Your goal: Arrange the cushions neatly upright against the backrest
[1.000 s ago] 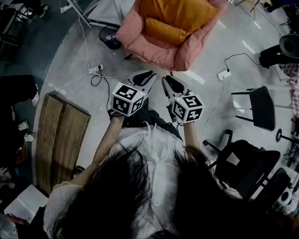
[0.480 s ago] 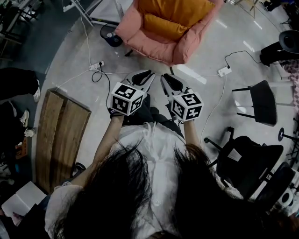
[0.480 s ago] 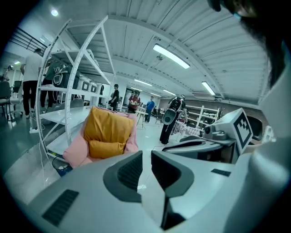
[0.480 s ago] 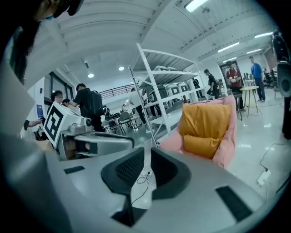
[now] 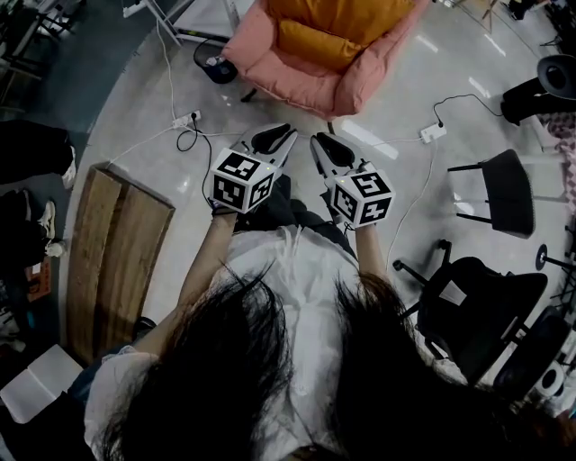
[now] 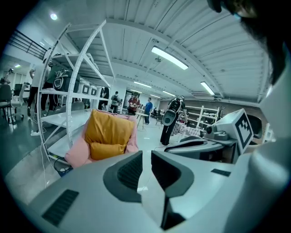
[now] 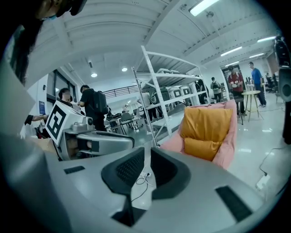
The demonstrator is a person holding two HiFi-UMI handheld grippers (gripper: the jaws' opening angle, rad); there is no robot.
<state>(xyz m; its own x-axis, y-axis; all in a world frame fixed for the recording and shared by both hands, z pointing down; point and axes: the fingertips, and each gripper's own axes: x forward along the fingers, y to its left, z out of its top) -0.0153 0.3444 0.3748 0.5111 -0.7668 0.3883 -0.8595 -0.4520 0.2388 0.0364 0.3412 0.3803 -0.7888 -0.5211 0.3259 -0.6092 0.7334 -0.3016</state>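
Head view: the left gripper (image 5: 279, 137) and right gripper (image 5: 322, 146) side by side at centre, the large cushion (image 5: 353, 18) upright and the small cushion (image 5: 313, 45) before it in the pink armchair (image 5: 297, 85) at top; left gripper view: jaws together, empty, cushions at middle left; right gripper view: jaws together, empty, cushions at middle right.

Head view, change over last sec: pink armchair (image 5: 355, 90) w/ orange cushions (image 5: 319, 45) sits higher in frame, more of it cut by the top edge. Floor power strip (image 5: 187, 118), wooden bench (image 5: 117, 243) & black chair (image 5: 506, 194) likewise shifted up. L gripper (image 5: 286, 132) & R gripper (image 5: 315, 138) also higher, but by less, so the floor gap betw. jaw tips & armchair front looks a little wider. White sheet (image 5: 36, 396), lower left, shows less
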